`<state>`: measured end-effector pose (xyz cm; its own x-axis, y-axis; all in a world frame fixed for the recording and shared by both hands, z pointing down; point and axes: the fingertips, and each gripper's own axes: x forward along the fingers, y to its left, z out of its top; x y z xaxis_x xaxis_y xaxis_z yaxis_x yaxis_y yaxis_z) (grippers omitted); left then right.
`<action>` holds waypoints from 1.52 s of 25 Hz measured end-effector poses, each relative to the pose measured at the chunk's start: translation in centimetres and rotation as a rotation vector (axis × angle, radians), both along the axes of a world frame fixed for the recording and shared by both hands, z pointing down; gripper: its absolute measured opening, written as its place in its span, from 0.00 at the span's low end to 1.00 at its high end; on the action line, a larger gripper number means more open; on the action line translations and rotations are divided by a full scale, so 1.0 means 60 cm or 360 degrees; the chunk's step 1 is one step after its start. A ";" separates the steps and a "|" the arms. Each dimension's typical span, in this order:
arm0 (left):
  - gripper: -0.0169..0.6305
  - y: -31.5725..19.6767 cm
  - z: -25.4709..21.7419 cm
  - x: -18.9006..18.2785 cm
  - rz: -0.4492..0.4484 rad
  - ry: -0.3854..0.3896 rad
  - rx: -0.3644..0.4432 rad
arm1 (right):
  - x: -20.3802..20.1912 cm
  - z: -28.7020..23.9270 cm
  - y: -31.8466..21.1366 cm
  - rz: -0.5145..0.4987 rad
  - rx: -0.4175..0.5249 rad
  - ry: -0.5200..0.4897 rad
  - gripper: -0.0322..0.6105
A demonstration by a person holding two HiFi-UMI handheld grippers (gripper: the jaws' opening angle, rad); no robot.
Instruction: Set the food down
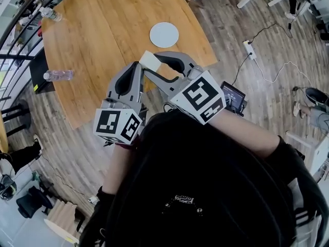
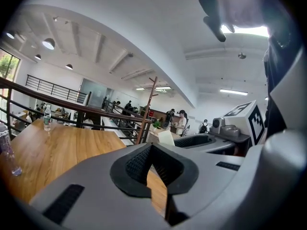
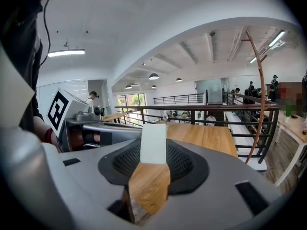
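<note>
Pale slab of food (image 1: 150, 59) sits pinched in the right gripper (image 1: 149, 65) over the wooden table (image 1: 103, 30) — left gripper (image 1: 135, 66) pressed together, empty. Best lowered level onto the white plate (image 1: 164, 35) before letting go.

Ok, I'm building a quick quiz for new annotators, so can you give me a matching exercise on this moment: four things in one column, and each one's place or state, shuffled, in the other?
Things
1. white plate
2. pale food block
3. left hand-held gripper
4. clear bottle

Places or states
A. jaws together, nothing between them
B. near the left edge of the wooden table, as the head view shows it
C. lying bare on the table
D. clamped in the jaws of the right hand-held gripper

Pairs: 1-C, 2-D, 3-A, 4-B
</note>
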<state>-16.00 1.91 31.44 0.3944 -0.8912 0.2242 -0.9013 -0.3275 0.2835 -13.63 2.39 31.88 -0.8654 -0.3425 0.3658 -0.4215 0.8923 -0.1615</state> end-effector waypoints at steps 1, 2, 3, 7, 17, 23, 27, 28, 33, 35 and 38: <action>0.03 -0.010 0.000 0.000 -0.0007 -0.0001 -0.0003 | 0.000 0.000 -0.010 -0.0009 -0.0003 -0.0002 0.32; 0.03 -0.020 0.001 0.002 -0.0013 -0.0004 -0.0008 | 0.002 0.001 -0.020 -0.0015 -0.0009 -0.0004 0.32; 0.03 -0.031 0.003 0.005 -0.0018 -0.0007 -0.0013 | 0.005 0.003 -0.031 -0.0020 -0.0015 -0.0005 0.32; 0.03 -0.069 0.011 0.012 -0.0049 -0.0012 -0.0039 | 0.013 0.012 -0.071 -0.0036 -0.0033 -0.0010 0.32; 0.03 -0.134 0.012 0.019 -0.0072 -0.0023 -0.0075 | 0.020 0.015 -0.137 -0.0077 -0.0070 -0.0046 0.32; 0.03 -0.171 0.014 0.027 -0.0095 -0.0055 -0.0107 | 0.030 0.021 -0.176 -0.0094 -0.0082 -0.0076 0.32; 0.03 -0.184 0.012 0.035 -0.0117 -0.0078 -0.0119 | 0.038 0.021 -0.190 -0.0118 -0.0087 -0.0106 0.32; 0.03 -0.187 0.012 0.036 -0.0122 -0.0084 -0.0123 | 0.039 0.020 -0.192 -0.0125 -0.0095 -0.0116 0.32; 0.03 -0.204 0.015 0.046 -0.0121 -0.0120 -0.0153 | 0.045 0.018 -0.206 -0.0146 -0.0146 -0.0161 0.32; 0.03 -0.208 0.020 0.052 -0.0119 -0.0133 -0.0172 | 0.051 0.024 -0.210 -0.0148 -0.0163 -0.0168 0.32; 0.03 -0.211 0.031 0.055 -0.0129 -0.0137 -0.0197 | 0.055 0.037 -0.214 -0.0152 -0.0177 -0.0166 0.32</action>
